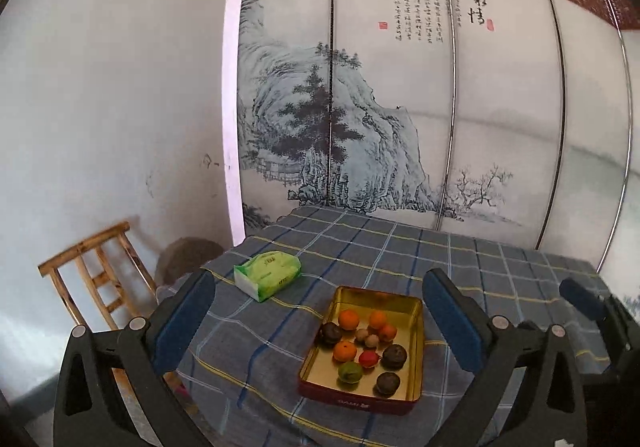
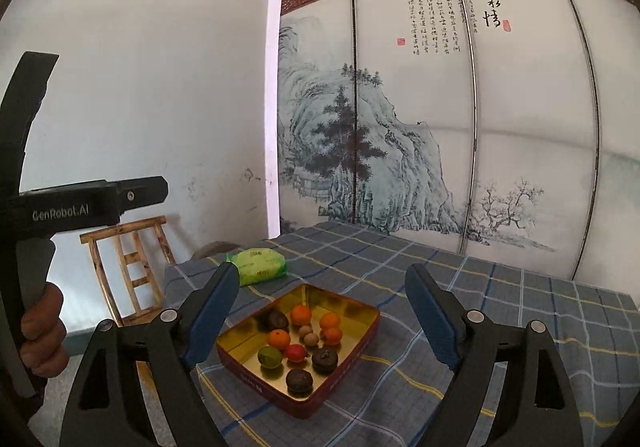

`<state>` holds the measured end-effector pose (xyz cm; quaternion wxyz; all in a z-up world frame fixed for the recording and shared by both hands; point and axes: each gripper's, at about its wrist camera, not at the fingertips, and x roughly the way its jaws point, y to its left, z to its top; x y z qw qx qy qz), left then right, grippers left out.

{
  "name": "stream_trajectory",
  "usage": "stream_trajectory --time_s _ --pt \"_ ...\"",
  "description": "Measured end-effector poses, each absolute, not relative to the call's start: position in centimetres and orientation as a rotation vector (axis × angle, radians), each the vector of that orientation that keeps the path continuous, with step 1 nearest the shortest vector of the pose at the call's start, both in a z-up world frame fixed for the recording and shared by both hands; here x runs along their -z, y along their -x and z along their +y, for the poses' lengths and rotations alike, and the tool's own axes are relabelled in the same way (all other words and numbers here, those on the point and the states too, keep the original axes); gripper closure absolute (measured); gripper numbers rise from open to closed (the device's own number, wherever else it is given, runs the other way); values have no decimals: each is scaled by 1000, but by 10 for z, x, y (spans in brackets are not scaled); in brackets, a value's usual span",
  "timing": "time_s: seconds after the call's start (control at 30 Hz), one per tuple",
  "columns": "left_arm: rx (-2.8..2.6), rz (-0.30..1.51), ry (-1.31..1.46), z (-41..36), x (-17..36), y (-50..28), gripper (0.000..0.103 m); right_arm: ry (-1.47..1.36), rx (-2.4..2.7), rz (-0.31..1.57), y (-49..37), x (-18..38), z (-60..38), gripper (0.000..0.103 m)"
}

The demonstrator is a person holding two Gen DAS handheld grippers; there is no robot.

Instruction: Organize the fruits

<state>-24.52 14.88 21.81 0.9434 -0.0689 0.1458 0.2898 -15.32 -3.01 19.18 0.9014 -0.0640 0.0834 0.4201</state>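
Both grippers hang above the counter with nothing in them: left gripper (image 1: 320, 323) has its blue-padded fingers (image 1: 182, 321) spread wide, and the right gripper (image 2: 322, 315) is the same. Just past them sits the shallow gold-lined rectangular tin (image 2: 362, 341) on the blue plaid tablecloth (image 2: 500, 299), with all the fruit inside: oranges (image 2: 301, 315), dark round ones (image 2: 299, 381), a green one (image 2: 270, 357), a red one (image 2: 295, 352). Green tissue pack (image 1: 267, 274) lies further back, well apart from the tin.
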Motion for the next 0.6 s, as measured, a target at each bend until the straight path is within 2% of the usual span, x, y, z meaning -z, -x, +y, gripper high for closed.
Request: stream_trajectory --time_s 0.6 --pt "-580 378 118 144 -192 227 0 131 -857 201 149 -181 -31 15"
